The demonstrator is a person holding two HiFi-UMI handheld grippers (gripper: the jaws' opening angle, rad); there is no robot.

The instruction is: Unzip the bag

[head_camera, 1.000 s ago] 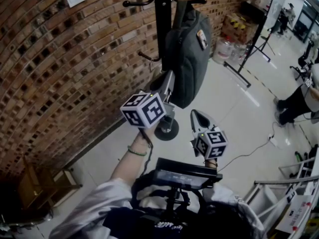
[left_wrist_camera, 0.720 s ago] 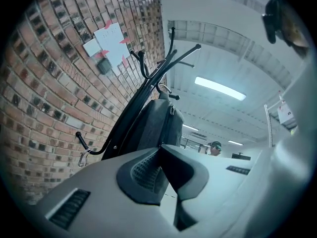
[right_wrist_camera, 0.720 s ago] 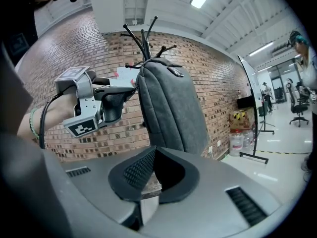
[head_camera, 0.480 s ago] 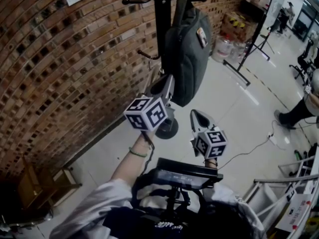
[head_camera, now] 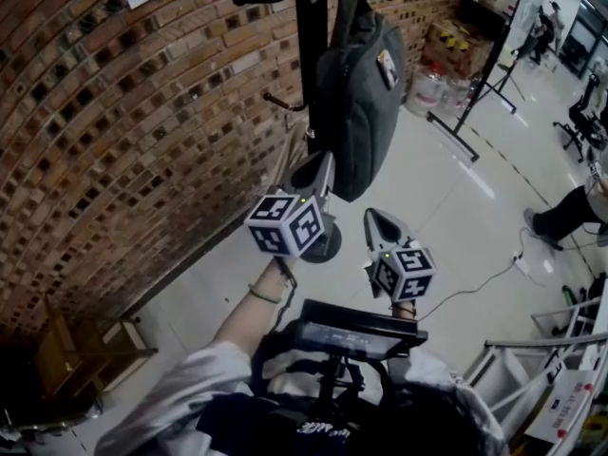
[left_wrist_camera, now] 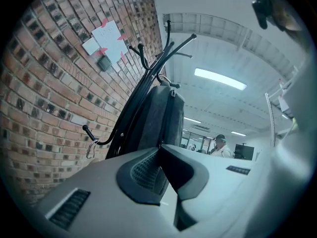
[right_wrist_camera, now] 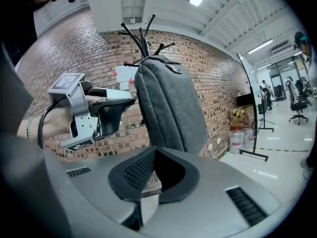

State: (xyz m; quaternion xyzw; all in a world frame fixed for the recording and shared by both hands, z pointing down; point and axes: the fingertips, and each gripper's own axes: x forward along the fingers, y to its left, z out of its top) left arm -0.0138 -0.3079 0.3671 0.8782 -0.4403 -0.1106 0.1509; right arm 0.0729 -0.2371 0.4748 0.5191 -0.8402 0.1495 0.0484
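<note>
coat stand (head_camera: pixel 309 65) top cut off, bag (head_camera: pixel 359 103) zipper indistinct

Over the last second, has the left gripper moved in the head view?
Yes. The left gripper drifted right and down in the picture, toward the coat stand base.

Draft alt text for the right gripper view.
A grey backpack hangs from a black coat rack against a brick wall. The left hand-held gripper, shut, points toward it; the right hand-held gripper, shut and empty, fills the foreground.
</note>
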